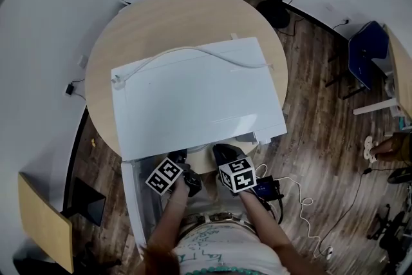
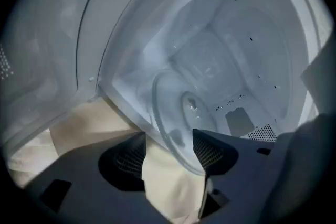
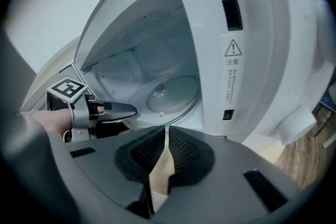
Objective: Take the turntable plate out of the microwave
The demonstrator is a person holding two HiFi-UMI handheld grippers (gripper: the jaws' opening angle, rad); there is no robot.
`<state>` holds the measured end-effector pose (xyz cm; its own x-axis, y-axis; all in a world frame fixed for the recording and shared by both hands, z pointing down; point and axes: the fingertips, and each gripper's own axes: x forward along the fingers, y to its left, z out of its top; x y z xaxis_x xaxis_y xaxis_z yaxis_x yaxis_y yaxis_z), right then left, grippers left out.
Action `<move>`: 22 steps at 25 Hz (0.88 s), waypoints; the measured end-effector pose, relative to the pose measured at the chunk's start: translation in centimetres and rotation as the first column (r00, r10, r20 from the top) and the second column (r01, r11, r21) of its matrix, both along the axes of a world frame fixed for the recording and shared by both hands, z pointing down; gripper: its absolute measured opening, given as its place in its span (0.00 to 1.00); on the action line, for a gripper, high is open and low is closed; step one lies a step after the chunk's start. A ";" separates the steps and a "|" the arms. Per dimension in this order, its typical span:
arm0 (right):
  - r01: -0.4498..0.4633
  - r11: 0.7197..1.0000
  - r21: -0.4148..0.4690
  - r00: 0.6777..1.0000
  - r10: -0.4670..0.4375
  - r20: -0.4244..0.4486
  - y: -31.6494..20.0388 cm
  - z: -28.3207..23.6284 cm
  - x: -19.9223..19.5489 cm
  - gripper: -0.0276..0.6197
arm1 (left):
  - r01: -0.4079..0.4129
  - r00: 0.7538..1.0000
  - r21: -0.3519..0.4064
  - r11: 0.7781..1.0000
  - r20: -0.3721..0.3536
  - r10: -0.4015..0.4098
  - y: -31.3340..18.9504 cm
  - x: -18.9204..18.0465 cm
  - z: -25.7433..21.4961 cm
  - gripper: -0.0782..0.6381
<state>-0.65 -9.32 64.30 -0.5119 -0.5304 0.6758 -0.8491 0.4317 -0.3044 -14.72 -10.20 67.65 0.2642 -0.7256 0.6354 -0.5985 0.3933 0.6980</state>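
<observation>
We find the turntable plate [image 2: 181, 107] inside the microwave [image 1: 193, 96] on the bench [image 1: 167, 19]. Its rim sits ungripped between the wide-open jaws of the left gripper [image 2: 168, 147]. The right gripper [image 3: 167, 136] has its jaws all but closed, empty.

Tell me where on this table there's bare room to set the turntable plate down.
Widest free patch: the bare arc of the round table behind the microwave, out to its far rim. A narrower bare strip runs along the microwave's left side. The near edge is crowded by the open door, the left hand-held gripper and the right hand-held gripper.
</observation>
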 end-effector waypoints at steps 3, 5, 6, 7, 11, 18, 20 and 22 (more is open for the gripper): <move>-0.002 1.000 -0.004 1.000 0.002 0.008 0.2 -0.1 0.4 0.06 | 0.036 0.999 -0.024 0.999 -0.019 -0.037 -0.3 -0.2 0.3 0.48; -0.007 1.000 -0.010 1.000 0.007 0.024 0.2 -0.1 0.6 0.08 | 0.035 0.999 -0.029 0.999 -0.021 -0.035 -0.2 -0.2 0.4 0.48; -0.010 1.000 -0.013 0.999 0.011 0.033 0.2 0.0 0.6 0.10 | 0.032 0.999 -0.027 0.999 -0.026 -0.033 -0.2 -0.2 0.4 0.48; -0.015 1.000 -0.017 0.999 0.015 0.043 0.2 0.0 0.7 0.12 | 0.033 0.999 -0.024 0.999 -0.036 -0.033 -0.2 -0.2 0.3 0.46; -0.052 0.998 -0.046 0.993 0.056 0.101 0.1 0.0 0.9 0.14 | 0.054 0.995 -0.001 0.999 -0.089 -0.054 0.2 -0.3 -0.1 0.37; -0.081 0.995 -0.061 0.987 0.088 0.135 0.2 0.3 1.3 0.17 | 0.037 0.994 0.050 0.998 -0.103 -0.032 0.9 0.0 -0.9 0.28; -0.094 0.994 -0.056 0.984 0.101 0.144 0.2 0.2 1.4 0.17 | 0.031 0.994 0.053 0.998 -0.110 -0.025 1.1 0.2 -1.1 0.27; -0.104 0.992 -0.066 0.980 0.113 0.164 0.1 0.1 1.3 0.20 | 0.018 0.994 0.055 0.998 -0.107 -0.012 1.5 0.3 -1.2 0.27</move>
<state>0.64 -9.22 64.45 -0.5619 -0.5524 0.6157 -0.8249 0.3178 -0.4676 -14.37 -8.73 66.47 0.3169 -0.7638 0.5624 -0.5136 0.3603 0.7787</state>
